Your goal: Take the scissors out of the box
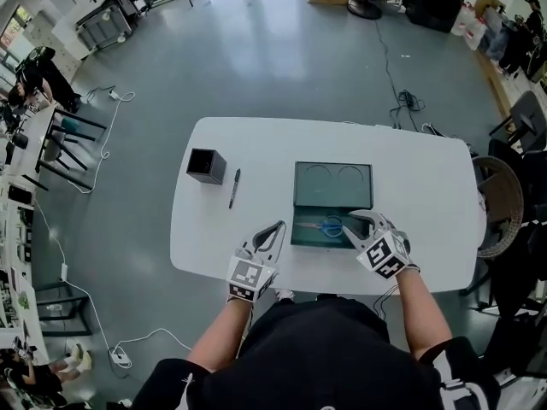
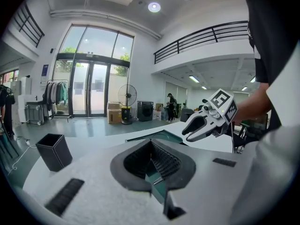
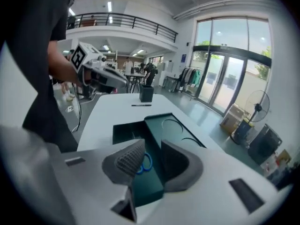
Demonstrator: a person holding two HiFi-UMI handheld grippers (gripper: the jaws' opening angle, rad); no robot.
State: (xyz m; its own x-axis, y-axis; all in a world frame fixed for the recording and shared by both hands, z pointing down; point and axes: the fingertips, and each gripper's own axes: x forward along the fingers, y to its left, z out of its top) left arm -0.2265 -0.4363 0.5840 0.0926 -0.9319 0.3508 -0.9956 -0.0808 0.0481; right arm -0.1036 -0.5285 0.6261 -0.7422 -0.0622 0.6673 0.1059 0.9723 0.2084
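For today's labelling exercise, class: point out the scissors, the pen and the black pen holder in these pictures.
scissors [image 1: 331, 226], head view, on the blue handles.
pen [image 1: 234, 188], head view, middle of its barrel.
black pen holder [image 1: 206, 166], head view, middle of its open top.

The head view looks steeply down on the table [image 1: 427, 186]; both gripper views look low across it, sharing the box [image 1: 333, 190].

**White desk [image 1: 427, 169] and its surroundings**

A black square pen cup [image 1: 206, 166] stands upright on the desk's far left part, with a dark pen [image 1: 234, 188] lying just beside it. A round wicker chair [image 1: 502, 205] sits at the right end. Cables [image 1: 408, 102] trail across the grey floor [image 1: 256, 49].
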